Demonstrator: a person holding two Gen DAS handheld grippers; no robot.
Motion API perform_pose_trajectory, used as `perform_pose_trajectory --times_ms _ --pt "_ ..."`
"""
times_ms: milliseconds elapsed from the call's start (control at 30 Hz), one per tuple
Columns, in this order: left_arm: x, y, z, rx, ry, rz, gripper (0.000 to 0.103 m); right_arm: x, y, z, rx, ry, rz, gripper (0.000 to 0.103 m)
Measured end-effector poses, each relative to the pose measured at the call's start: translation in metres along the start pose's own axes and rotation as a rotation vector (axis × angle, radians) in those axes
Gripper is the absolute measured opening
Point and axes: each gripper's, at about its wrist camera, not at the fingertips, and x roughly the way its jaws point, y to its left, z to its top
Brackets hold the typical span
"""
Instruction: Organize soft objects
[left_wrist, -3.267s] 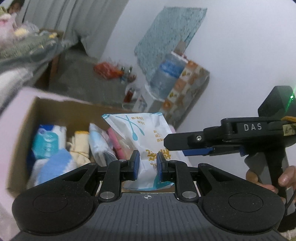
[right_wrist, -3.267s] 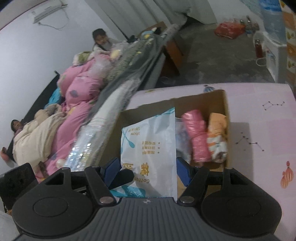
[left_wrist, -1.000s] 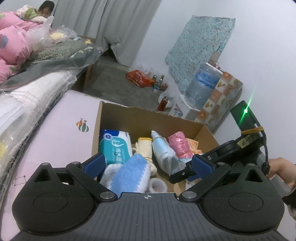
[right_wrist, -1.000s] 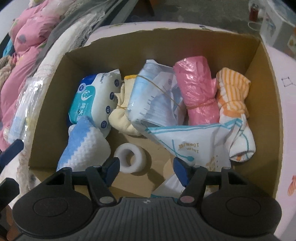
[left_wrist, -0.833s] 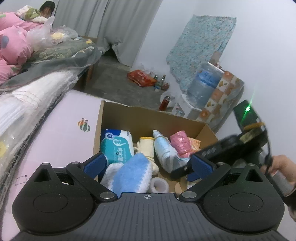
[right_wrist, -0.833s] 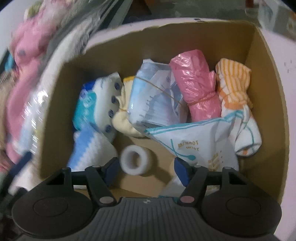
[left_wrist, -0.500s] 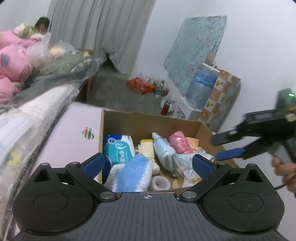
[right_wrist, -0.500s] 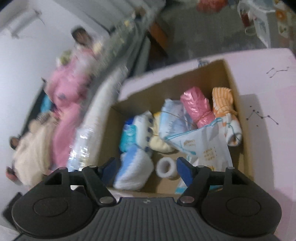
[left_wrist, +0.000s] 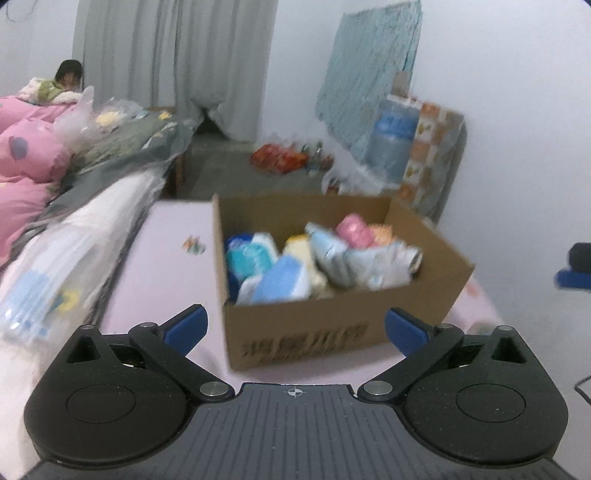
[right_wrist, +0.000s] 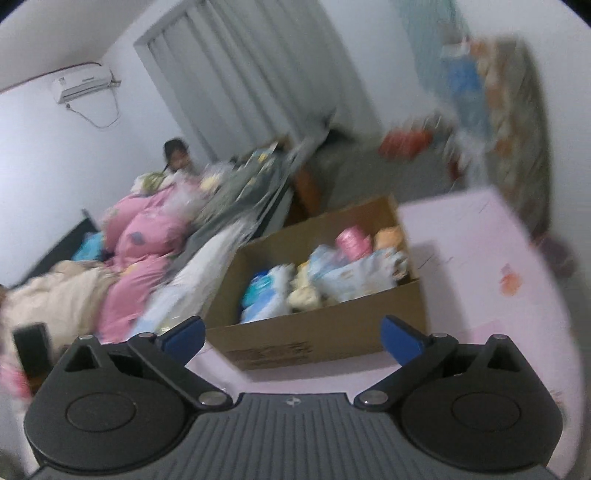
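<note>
Jaws spread, cardboard box beyond.

A: L gripper?
B: Jaws stood wide apart, nothing btwn the blue pads, pointed fwd and a bit down.
A: R gripper?
B: Also spread wide, empty; jaws had just been opening. In the left wrist view only its tip showed at the right edge, apart from the L one.
</note>
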Motion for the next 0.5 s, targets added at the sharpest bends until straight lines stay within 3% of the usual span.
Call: perform_pose_trajectory --times_ms 167,367,500 --pt "-0.009 -0.014 -0.023 0.078 0.066 0.101 0.103 0.010 0.022 -0.043 -0.131 -0.012 -0.206 0.073" --pt "-0.015 -0.026 -0.036 0.086 0.067 0.225 0.103 0.034 0.037 -0.055 -0.160 0.018 -0.267 0.073" --pt "-0.013 -0.026 -0.037 0.006 0.054 0.217 0.103 0.034 0.043 -0.055 -0.170 -0.052 -0.328 0.073"
